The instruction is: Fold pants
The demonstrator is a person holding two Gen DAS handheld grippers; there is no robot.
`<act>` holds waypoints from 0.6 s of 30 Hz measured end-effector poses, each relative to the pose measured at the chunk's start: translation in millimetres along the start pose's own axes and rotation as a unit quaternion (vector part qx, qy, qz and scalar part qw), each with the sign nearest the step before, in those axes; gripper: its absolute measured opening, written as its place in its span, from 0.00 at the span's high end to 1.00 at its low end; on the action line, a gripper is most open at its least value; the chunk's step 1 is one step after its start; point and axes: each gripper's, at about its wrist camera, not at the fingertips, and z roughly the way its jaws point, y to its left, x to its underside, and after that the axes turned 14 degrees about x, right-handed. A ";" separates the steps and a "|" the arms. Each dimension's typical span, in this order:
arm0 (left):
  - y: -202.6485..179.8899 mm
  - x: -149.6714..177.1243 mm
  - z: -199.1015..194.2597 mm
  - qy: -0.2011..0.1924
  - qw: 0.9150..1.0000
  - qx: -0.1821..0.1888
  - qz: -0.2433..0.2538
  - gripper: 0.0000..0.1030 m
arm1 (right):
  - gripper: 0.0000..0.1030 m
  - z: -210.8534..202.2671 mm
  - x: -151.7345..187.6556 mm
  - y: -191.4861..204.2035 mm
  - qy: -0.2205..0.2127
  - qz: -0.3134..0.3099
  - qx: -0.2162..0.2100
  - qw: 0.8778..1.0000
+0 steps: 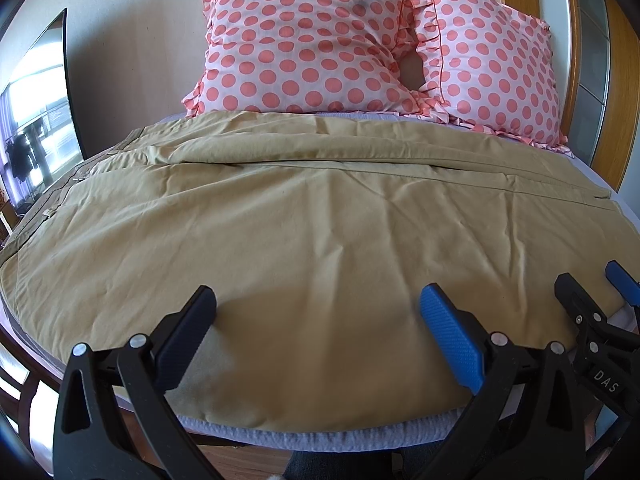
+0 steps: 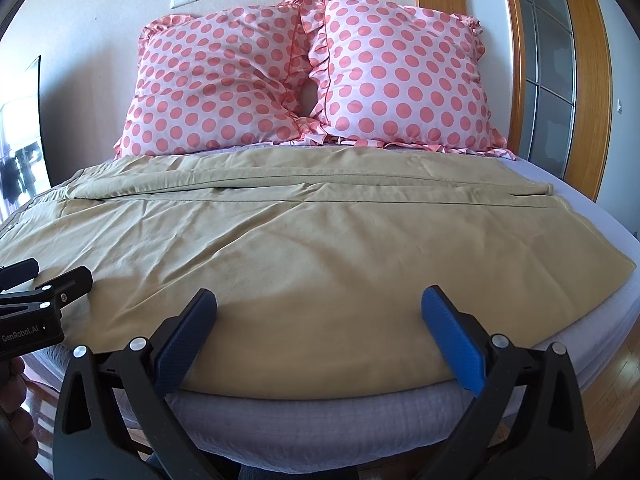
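Khaki pants lie spread flat across the bed, waistband to the left, legs running right; they also show in the right wrist view. My left gripper is open and empty, hovering just above the pants' near edge. My right gripper is open and empty, also over the near edge, further right. The right gripper's fingers show at the right of the left wrist view. The left gripper's fingers show at the left of the right wrist view.
Two pink polka-dot pillows lean against the wall at the bed's head. The lilac bedsheet shows at the near edge. A wooden door frame stands at the right. A mirror is at the left.
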 end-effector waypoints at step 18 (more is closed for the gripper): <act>22.6 -46.9 -28.9 -0.056 0.998 -0.007 0.012 0.02 | 0.01 55.8 -117.4 -92.9 0.033 0.136 0.014 0.990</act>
